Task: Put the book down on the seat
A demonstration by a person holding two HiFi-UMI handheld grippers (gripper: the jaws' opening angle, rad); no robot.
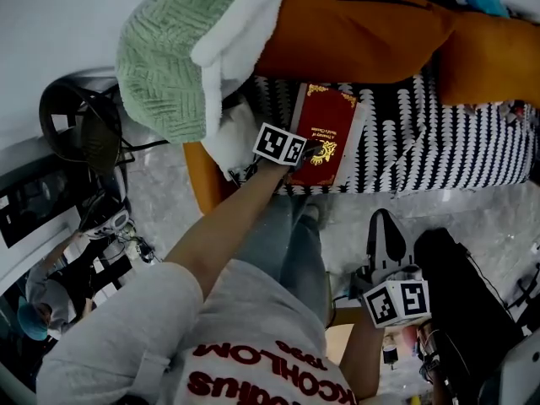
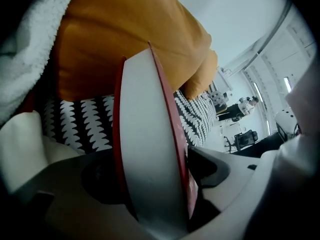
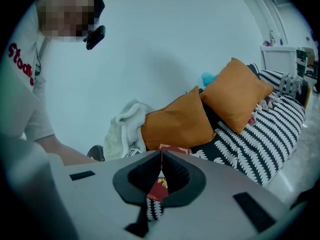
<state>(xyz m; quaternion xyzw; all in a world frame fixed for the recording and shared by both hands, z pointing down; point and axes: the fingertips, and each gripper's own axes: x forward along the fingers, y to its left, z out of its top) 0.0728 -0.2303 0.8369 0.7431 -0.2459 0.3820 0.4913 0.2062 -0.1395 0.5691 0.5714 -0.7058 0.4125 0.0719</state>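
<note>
A red book (image 1: 325, 133) with gold print lies flat on the black-and-white patterned seat (image 1: 456, 142), just in front of an orange cushion (image 1: 354, 32). My left gripper (image 1: 314, 150) is at the book's near edge. In the left gripper view the book's white page edge (image 2: 147, 149) fills the space between the jaws, which stand wide apart with a dark gap beside the red cover. My right gripper (image 1: 384, 226) hangs low over the floor, away from the seat, with its jaws closed together (image 3: 161, 156) on nothing. The book (image 3: 172, 149) shows beyond them.
A green and white fleece blanket (image 1: 177, 49) is piled at the seat's left end. A second orange cushion (image 3: 235, 94) leans further along the seat. A black bag (image 1: 464, 302) sits on the floor at the right, and a black round-framed thing with cables (image 1: 80, 129) at the left.
</note>
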